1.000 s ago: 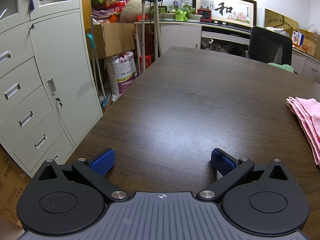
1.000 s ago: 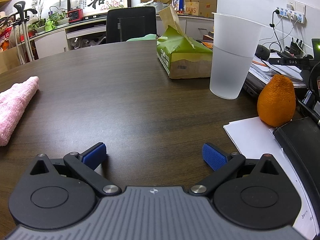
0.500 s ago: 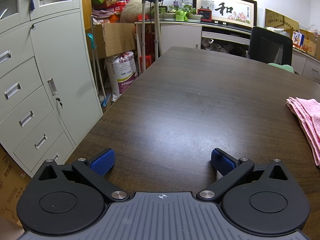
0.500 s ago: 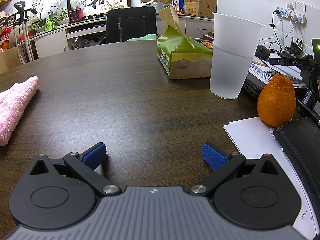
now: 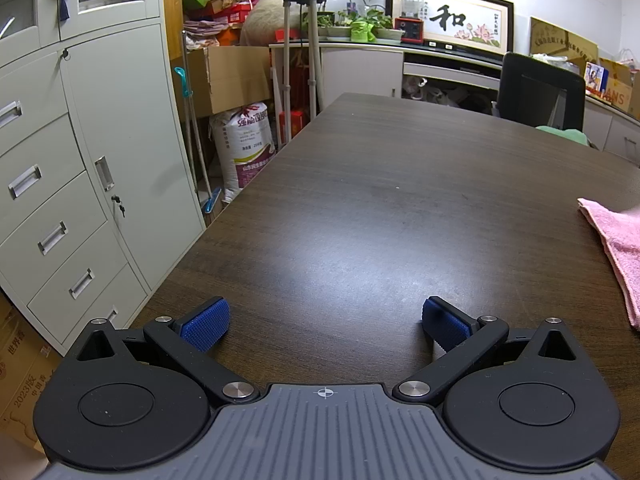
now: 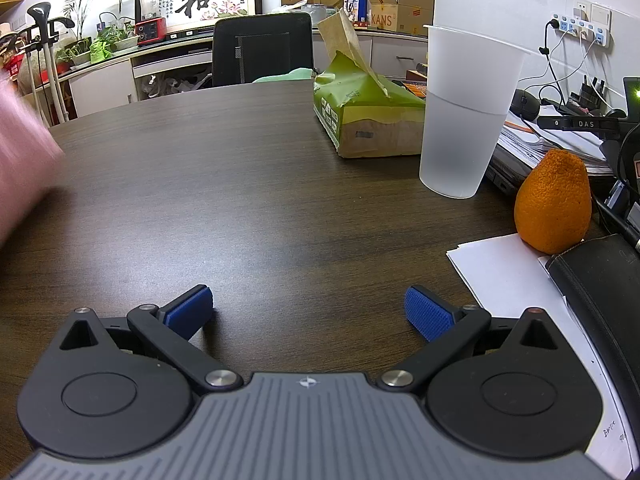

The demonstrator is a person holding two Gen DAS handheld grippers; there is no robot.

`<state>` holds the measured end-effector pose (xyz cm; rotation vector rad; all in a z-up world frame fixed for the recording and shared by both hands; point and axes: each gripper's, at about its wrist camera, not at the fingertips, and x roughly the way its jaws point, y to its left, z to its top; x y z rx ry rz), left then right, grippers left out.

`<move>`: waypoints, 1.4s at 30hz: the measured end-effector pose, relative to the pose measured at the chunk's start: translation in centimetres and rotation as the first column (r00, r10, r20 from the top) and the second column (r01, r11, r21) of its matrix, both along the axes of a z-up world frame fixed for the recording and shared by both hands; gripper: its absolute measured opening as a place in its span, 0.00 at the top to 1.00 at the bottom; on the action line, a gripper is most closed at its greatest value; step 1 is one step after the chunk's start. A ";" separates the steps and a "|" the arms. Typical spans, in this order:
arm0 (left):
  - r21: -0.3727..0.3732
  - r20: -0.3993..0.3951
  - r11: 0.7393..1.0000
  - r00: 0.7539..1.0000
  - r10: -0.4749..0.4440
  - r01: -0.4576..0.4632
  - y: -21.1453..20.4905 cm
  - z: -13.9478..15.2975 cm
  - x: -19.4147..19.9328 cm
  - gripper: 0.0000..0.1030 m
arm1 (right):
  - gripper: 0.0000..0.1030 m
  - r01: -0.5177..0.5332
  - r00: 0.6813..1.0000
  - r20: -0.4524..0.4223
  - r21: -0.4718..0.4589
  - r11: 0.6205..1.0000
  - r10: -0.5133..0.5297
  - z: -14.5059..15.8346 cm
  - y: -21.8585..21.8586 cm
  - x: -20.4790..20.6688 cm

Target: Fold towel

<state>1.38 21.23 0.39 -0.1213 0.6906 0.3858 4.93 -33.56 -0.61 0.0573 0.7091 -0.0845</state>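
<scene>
A pink towel lies on the dark wooden table at the right edge of the left wrist view, folded into a strip, with its far end blurred. In the right wrist view the pink towel is a large blurred shape at the left edge, reaching up above the tabletop. What holds it there is out of frame. My left gripper rests low over the table, open and empty, well to the left of the towel. My right gripper is also open and empty, to the right of the towel.
To my right stand a frosted plastic cup, a green tissue pack, an orange fruit, white paper and a black case. A black chair is at the far side. Grey cabinets flank the table's left edge.
The towel, flat and sharp at the left of the right wrist view before, is now blurred, bigger and higher there. Neither gripper has moved.
</scene>
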 end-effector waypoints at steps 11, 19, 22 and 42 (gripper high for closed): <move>-0.002 0.001 1.000 1.000 -0.002 0.002 0.1 -0.1 0.0 0.00 | 0.00 0.000 1.000 0.000 0.000 1.000 0.000 0.0 0.0 0.0; -0.003 0.001 1.000 1.000 -0.002 0.002 0.2 -0.1 -0.2 0.00 | 0.00 0.000 1.000 0.000 0.000 1.000 0.000 0.0 0.0 0.0; -0.003 0.001 1.000 1.000 -0.002 0.002 0.2 -0.1 -0.1 0.00 | 0.00 0.000 1.000 0.000 0.000 1.000 0.000 0.0 0.0 0.0; -0.002 0.001 1.000 1.000 -0.013 0.013 0.1 -0.1 -0.2 0.00 | 0.00 0.000 1.000 0.000 0.000 1.000 0.000 0.0 0.0 0.0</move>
